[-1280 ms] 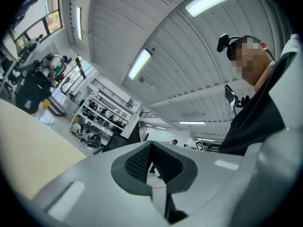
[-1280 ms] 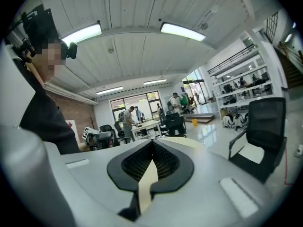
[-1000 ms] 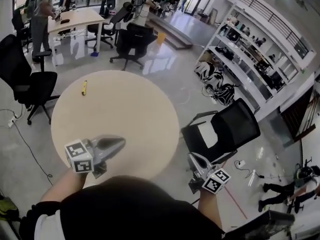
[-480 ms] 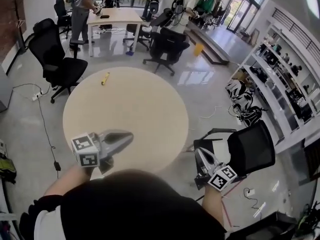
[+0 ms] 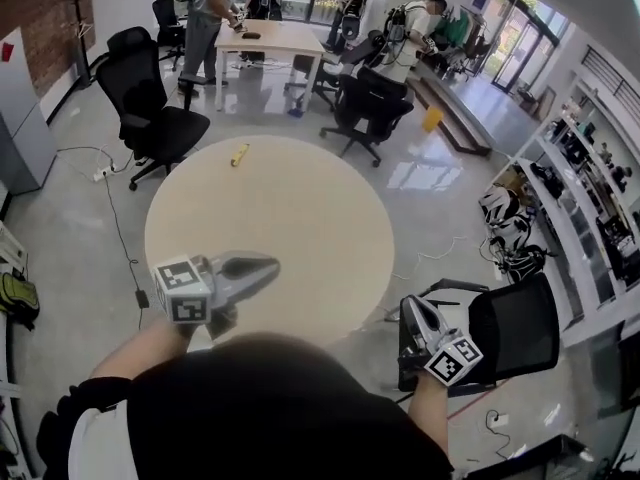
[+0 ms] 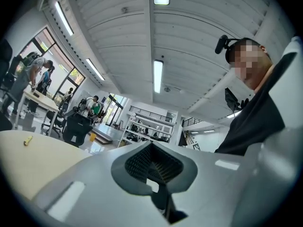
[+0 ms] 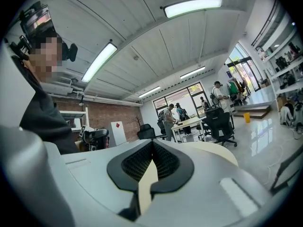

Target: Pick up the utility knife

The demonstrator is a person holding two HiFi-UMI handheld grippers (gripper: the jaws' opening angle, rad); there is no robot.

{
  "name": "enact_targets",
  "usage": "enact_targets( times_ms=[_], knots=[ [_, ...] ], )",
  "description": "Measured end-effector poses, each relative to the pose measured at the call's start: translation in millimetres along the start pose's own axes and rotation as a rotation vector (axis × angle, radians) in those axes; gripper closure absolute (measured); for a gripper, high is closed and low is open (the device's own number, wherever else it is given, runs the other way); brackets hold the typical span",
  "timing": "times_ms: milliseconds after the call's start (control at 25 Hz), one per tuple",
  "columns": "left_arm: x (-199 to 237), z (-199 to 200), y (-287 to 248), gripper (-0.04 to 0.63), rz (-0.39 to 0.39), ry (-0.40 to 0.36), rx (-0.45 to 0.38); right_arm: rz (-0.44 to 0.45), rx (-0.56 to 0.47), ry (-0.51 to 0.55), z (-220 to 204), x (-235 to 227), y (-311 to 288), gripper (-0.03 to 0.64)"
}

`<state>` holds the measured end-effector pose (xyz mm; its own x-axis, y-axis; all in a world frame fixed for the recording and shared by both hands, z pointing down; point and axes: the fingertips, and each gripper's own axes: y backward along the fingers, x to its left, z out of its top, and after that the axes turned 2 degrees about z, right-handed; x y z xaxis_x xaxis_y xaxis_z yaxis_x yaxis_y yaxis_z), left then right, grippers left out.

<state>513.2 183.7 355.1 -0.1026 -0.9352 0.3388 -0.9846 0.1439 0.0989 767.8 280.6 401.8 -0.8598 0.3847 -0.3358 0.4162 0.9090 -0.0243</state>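
Observation:
The yellow utility knife lies at the far edge of the round beige table. It also shows as a small yellow speck at the far left of the left gripper view. My left gripper hovers over the table's near edge, shut and empty, pointing roughly level across the top, well short of the knife. My right gripper is off the table's near right side above the floor, shut with nothing in it. In the gripper views, both pairs of jaws are pressed together.
Black office chairs stand at the far left, beyond the table and close to my right gripper. People stand around a white desk at the back. Shelving lines the right wall. A cable trails across the floor at left.
The head view has swung, so the table and knife sit further right in the picture. Both grippers moved a little forward and to the right, still shut and empty.

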Motion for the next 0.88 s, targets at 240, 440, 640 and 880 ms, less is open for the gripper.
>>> enact_targets(
  times_ms=[240, 440, 640, 880],
  knots=[
    [1.4, -12.1, 1.3, 0.603, 0.034, 0.01, 0.009, 0.053, 0.017, 0.013, 7.2, -4.5, -20.0, 0.601],
    [0.8, -11.7, 10.3, 0.603, 0.058, -0.019, -0.005, 0.113, 0.036, 0.023, 11.5, 0.0, -46.2, 0.601],
    [2.8, -12.4, 22.6, 0.601, 0.105, -0.015, -0.01, 0.186, 0.065, 0.035, 13.0, 11.2, -73.1, 0.601],
    [4.7, -13.9, 36.5, 0.603, 0.147, 0.005, 0.001, 0.263, 0.09, 0.056, 14.1, 31.8, -104.1, 0.601]
  ],
)
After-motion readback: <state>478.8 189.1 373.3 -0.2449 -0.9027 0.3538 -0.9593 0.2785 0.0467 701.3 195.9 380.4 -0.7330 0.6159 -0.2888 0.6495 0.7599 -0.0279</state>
